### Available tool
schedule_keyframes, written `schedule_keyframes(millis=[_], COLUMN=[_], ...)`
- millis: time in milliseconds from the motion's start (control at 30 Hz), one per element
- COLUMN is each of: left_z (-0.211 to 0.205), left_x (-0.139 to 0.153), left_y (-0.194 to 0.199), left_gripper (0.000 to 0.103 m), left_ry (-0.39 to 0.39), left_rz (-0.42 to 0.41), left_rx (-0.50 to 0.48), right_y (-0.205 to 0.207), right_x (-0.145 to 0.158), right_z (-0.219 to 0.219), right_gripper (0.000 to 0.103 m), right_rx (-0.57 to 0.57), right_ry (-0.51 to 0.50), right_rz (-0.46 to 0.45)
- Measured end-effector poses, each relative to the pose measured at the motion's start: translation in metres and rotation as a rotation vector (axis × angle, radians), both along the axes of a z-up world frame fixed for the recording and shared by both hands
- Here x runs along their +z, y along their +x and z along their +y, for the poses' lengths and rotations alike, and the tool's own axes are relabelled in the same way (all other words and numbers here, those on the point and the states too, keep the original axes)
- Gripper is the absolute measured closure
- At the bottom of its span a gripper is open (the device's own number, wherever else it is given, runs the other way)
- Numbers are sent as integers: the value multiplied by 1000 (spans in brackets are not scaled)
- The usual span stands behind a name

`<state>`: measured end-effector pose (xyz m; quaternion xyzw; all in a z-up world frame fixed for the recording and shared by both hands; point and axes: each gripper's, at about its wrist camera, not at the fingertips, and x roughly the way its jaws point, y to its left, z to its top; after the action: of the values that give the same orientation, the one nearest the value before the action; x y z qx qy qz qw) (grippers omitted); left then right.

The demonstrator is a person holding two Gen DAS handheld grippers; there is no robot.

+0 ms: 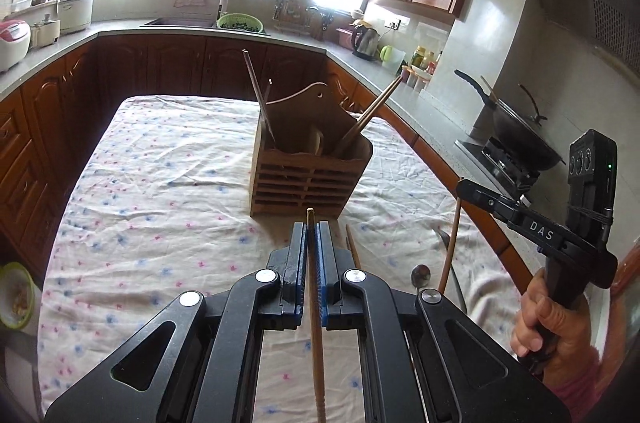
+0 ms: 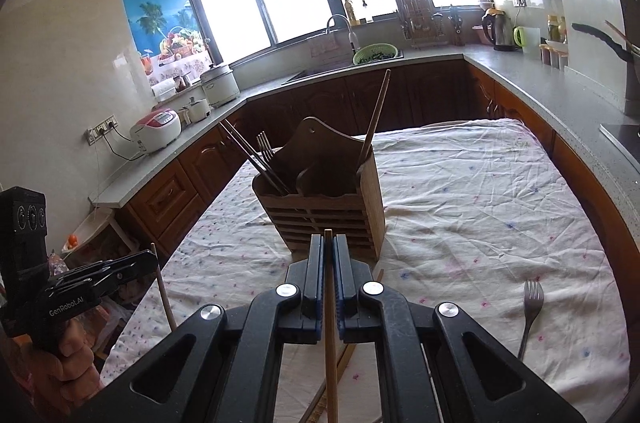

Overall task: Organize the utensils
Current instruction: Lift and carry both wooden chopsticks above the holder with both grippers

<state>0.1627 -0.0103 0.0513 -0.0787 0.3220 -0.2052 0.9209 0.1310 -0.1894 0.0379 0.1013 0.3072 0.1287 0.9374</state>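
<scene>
Kitchen table, floral cloth (image 1: 160, 183). Wooden utensil holder (image 1: 310, 179) near centre. Left gripper (image 1: 310, 235) and right gripper (image 2: 329, 247): each clamped on a chopstick (image 1: 316, 323) (image 2: 330, 323). Advice: tip each upright over its compartment before releasing.

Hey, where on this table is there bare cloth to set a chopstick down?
The floral tablecloth is bare between the wooden utensil holder and the counter-side edge, beyond the fork. It is also bare left of the holder in the left wrist view. The near edge is crowded: spoon, loose chopstick.
</scene>
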Motion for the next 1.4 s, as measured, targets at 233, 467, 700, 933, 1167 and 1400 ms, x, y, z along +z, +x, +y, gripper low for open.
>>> schedule_keyframes(millis=[233, 467, 700, 933, 1167, 1400], left_z=[12, 18, 24, 26, 29, 33], left_x=[5, 16, 25, 33, 49, 72], left_y=[-8, -18, -23, -22, -14, 3], left_gripper=[99, 100, 100, 100, 100, 100], left_ry=[-29, -44, -55, -65, -78, -102], left_rz=[-22, -61, -91, -112, -158, -217], left_rx=[22, 33, 45, 60, 83, 111], right_y=[-10, -18, -20, -22, -18, -7], right_x=[11, 23, 30, 34, 42, 55], right_z=[4, 4, 6, 5, 2, -6], right_gripper=[99, 99, 99, 99, 99, 99], right_rx=[-1, -5, -2, -12, -36, -69], right_ry=[-7, -12, -7, 1, 7, 27], right_rz=[-36, -79, -102, -123, -156, -202])
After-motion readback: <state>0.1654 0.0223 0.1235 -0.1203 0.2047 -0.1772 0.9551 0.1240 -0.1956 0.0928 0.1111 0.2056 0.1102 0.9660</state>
